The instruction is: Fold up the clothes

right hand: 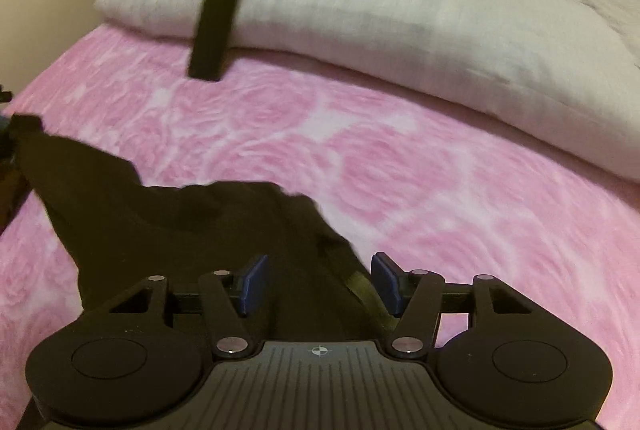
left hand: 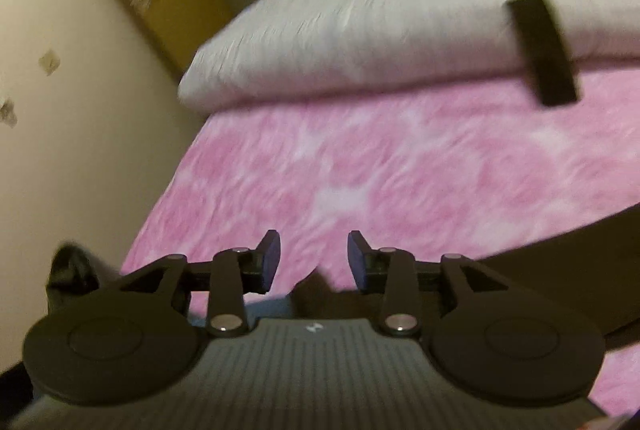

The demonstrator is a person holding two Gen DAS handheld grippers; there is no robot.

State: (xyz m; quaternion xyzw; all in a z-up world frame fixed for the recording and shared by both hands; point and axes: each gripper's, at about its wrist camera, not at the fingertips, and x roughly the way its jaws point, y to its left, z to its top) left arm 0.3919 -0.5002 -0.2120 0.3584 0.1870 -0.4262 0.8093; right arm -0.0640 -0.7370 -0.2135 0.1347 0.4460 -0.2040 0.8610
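A dark brown garment [right hand: 168, 222] lies bunched on the pink rose-patterned bedspread [right hand: 400, 165]. My right gripper [right hand: 320, 284] is open, its blue pads on either side of a fold of the garment, which passes between them. My left gripper [left hand: 314, 262] is open over the bedspread [left hand: 400, 169]; a small peak of the dark garment [left hand: 316, 284] shows just behind its pads, and more dark cloth [left hand: 560, 270] stretches off to the right. In the right wrist view the garment's far corner [right hand: 24, 125] reaches the left edge.
A white folded quilt [right hand: 380, 1] lies across the head of the bed, also in the left wrist view [left hand: 380, 29]. A flat black rectangular object [right hand: 214, 31] rests against it [left hand: 542, 49]. A cream wall [left hand: 60, 109] borders the bed's left side.
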